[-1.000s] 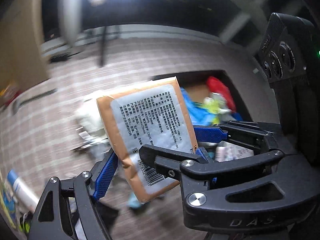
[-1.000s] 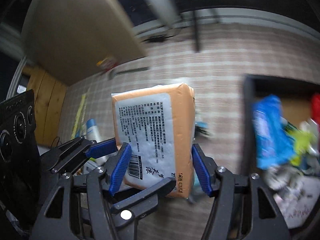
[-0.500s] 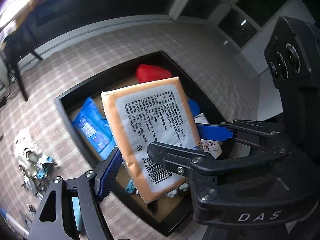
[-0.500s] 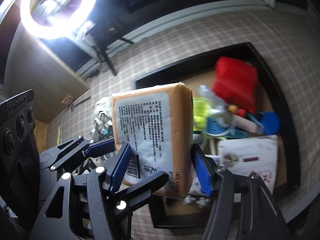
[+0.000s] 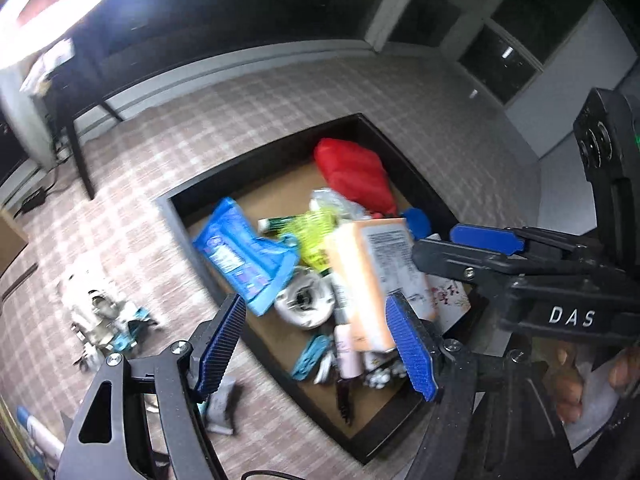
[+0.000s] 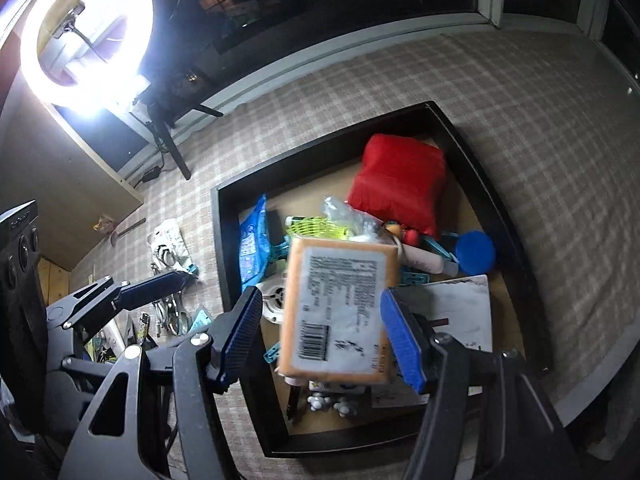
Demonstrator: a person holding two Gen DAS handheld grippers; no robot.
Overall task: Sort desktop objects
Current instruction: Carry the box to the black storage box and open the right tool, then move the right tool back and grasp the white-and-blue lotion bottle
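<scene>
Both claws are spread wide with nothing pinched. The left gripper [image 5: 320, 344] has its blue pads well apart, and so does the right gripper [image 6: 324, 336]. The orange packet [image 6: 340, 312] with the white printed label and barcode sits between the right claw's pads in that view, with a clear gap to the left-hand pad; whether it touches the other pad, or rests on the heap below, I cannot tell (its outline is a little blurred). It is over the black tray [image 6: 224, 248], on the near side of the pile.

In the left wrist view the same packet [image 5: 372, 280] shows tilted, just beyond the right-hand blue pad, above the tray's [image 5: 176, 216] contents.

Inside the tray lie a red pouch [image 6: 400, 184] at the far end, a blue wipes pack [image 5: 244, 256] on the left side, a yellow-green net [image 6: 316, 228] near the middle, a blue round lid [image 6: 474, 252] beside the red pouch, and a white paper sheet [image 6: 460, 304] on the right.

The tray stands on a checked tablecloth [image 6: 540, 120]. Left of the tray, on the cloth, lies a loose clutter of small metal tools [image 5: 108, 316]. A ring light [image 6: 84, 36] glares at the far left.
</scene>
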